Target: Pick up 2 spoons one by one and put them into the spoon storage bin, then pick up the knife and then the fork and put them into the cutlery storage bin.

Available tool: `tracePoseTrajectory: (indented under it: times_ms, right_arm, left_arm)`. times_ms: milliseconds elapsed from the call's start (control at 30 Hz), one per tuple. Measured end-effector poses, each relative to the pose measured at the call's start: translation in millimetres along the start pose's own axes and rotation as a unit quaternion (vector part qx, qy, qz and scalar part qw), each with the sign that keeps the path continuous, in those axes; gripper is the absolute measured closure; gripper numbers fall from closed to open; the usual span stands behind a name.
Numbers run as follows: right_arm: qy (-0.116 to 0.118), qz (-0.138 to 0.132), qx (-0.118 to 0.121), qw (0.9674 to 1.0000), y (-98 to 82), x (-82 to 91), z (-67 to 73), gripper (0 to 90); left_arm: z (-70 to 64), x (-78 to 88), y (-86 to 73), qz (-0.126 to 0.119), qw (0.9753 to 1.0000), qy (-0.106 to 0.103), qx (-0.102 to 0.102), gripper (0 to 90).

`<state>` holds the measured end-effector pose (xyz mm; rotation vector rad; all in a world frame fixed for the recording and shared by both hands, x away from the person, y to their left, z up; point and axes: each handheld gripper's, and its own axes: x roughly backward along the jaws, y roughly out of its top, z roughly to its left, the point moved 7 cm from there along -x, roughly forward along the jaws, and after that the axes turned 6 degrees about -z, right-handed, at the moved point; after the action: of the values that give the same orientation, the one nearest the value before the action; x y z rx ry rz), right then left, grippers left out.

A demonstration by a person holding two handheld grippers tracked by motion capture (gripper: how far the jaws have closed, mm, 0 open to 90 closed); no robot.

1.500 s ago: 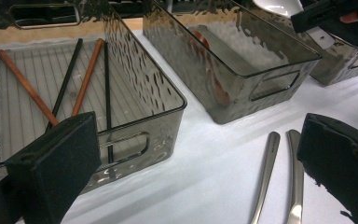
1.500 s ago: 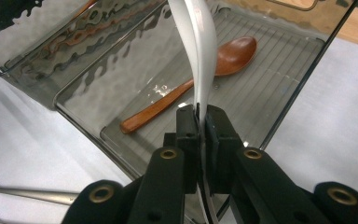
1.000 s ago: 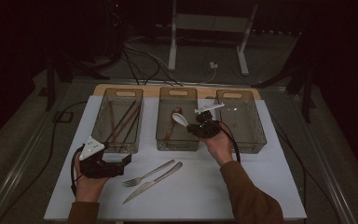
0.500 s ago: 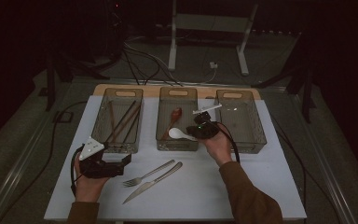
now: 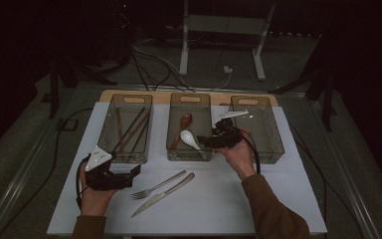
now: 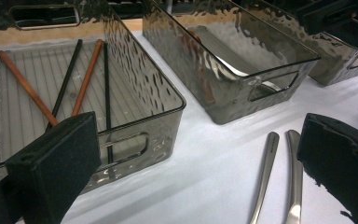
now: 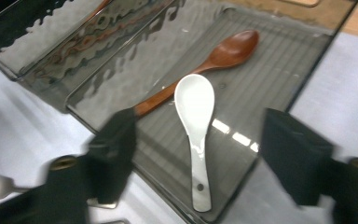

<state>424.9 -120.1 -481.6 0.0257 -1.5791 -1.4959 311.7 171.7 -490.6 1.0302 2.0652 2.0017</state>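
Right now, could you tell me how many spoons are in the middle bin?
2. A white spoon lies in the middle bin, toward its near end. A wooden spoon lies beside it, bowl toward the far end, its handle passing close to the white one's bowl. None seems hidden.

So the high view sits above the person's side of the table (image 5: 278,209), looking forward and down; forearms come in from the bottom of the frame, three bins run across the middle, dark floor fills the top.

The left gripper view rides low and close, looking across the chopstick bin (image 6: 168,100) at left toward the middle bin (image 6: 242,74) at upper right, cutlery handles (image 6: 279,177) at lower right.

The right gripper view looks steeply down into the middle bin (image 7: 279,70) from very near. All three views share that bin.
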Motion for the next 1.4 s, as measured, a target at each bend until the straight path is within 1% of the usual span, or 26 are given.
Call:
tracePoseTrajectory:
  times_ms: [100, 167, 233, 333, 433, 500, 567, 667, 867, 933, 1100, 1267, 1400]
  right_arm:
    - [0.001, -0.012, 0.0, 0.9999, -0.1, 6.4, -1.0, 15.2]
    - [-0.004, -0.019, 0.005, 0.9998, -1.0, 11.6, -2.5, 13.3]
    - [0.002, -0.025, 0.007, 0.9997, -2.1, 17.0, -3.6, 8.8]
    - [0.005, -0.034, 0.015, 0.9993, -4.4, 24.4, -6.0, 3.6]
    - [0.003, -0.034, 0.024, 0.9991, -7.9, 30.6, -9.0, 1.0]
    - [0.002, -0.033, 0.031, 0.999, -10.3, 34.6, -10.7, 0.0]
    - [0.005, -0.035, 0.033, 0.9988, -12.6, 38.5, -11.2, 0.0]
    - [0.001, -0.038, 0.042, 0.9984, -16.8, 45.1, -13.4, 0.0]
    - [-0.003, -0.055, 0.05, 0.9972, -23.4, 59.1, -17.8, 0.0]
    - [0.0, -0.061, 0.046, 0.9971, -26.6, 63.7, -19.7, 0.0]
    - [-0.004, -0.068, 0.037, 0.997, -37.5, 73.1, -28.8, 0.0]
    - [-0.005, -0.078, 0.021, 0.9967, -45.2, 83.5, -37.3, 0.0]
    - [-0.004, -0.086, 0.02, 0.9961, -49.7, 91.1, -40.2, 0.0]
  left_arm:
    - [-0.8, 0.3, 0.6, 0.0, 1.0, 0.0, -0.001, 0.6]
    - [-1.5, 0.0, 0.7, -0.001, 1.0, -0.002, -0.001, 0.6]
    - [-2.4, -0.6, 0.7, 0.0, 1.0, -0.002, -0.003, 0.6]
    - [-3.8, -1.3, 0.8, 0.0, 1.0, -0.003, -0.004, 0.6]
    - [-4.5, -1.4, 1.0, 0.0, 1.0, -0.003, -0.005, 0.6]
    - [-4.7, -1.6, 1.1, 0.0, 1.0, -0.004, -0.005, 0.6]
    - [-5.0, -1.6, 1.4, 0.001, 1.0, -0.004, -0.006, 0.6]
    - [-5.6, -1.9, 2.0, -0.001, 1.0, -0.005, -0.006, 0.6]
    - [-7.9, -3.6, 1.7, 0.001, 0.9999, -0.008, -0.009, 0.6]
    - [-9.1, -4.0, 1.5, 0.001, 0.9999, -0.009, -0.01, 0.6]
    - [-11.0, -5.8, 0.5, 0.005, 0.9998, -0.012, -0.013, 0.6]
    - [-13.3, -7.9, -0.4, 0.009, 0.9997, -0.016, -0.015, 0.6]
    - [-17.1, -9.1, 1.2, 0.014, 0.9995, -0.021, -0.021, 0.6]
